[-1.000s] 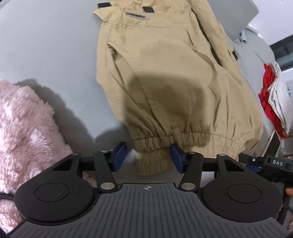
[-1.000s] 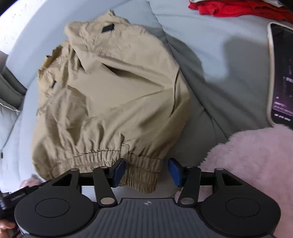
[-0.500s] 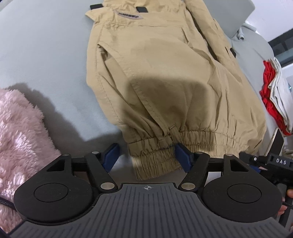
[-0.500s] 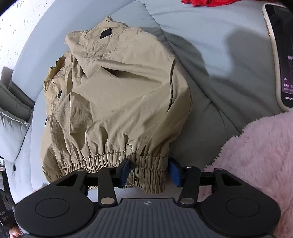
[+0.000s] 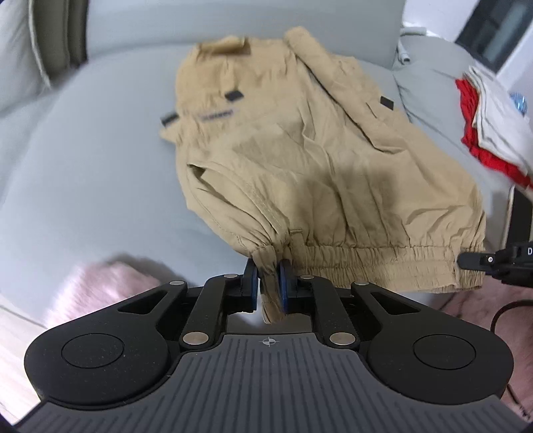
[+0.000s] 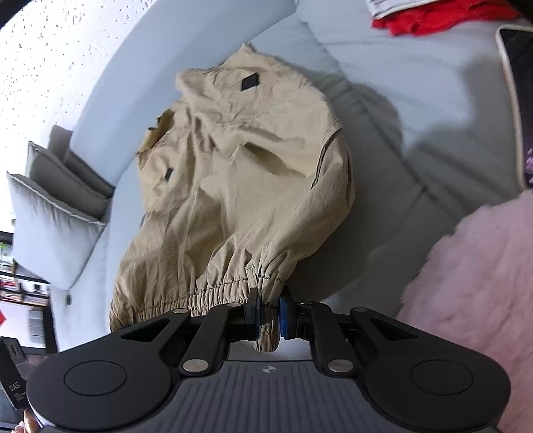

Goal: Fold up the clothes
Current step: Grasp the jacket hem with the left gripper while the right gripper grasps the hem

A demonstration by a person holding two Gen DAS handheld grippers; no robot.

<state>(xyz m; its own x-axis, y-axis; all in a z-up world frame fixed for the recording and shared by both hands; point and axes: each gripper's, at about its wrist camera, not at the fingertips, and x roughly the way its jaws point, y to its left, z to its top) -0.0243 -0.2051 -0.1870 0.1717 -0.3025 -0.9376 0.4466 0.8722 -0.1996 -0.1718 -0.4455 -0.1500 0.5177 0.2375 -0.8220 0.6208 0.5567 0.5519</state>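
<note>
Khaki trousers [image 5: 299, 173]: your left gripper [image 5: 266, 283] and right gripper [image 6: 268, 313] each pinch an elastic cuff [image 6: 266, 299], raising that end off the grey sofa [image 5: 83, 166], probably so you can carry it toward the waistband.

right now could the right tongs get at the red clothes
Probably not: the right tongs are shut on the tan pants cuff, and the red clothes lie far across the sofa.
</note>
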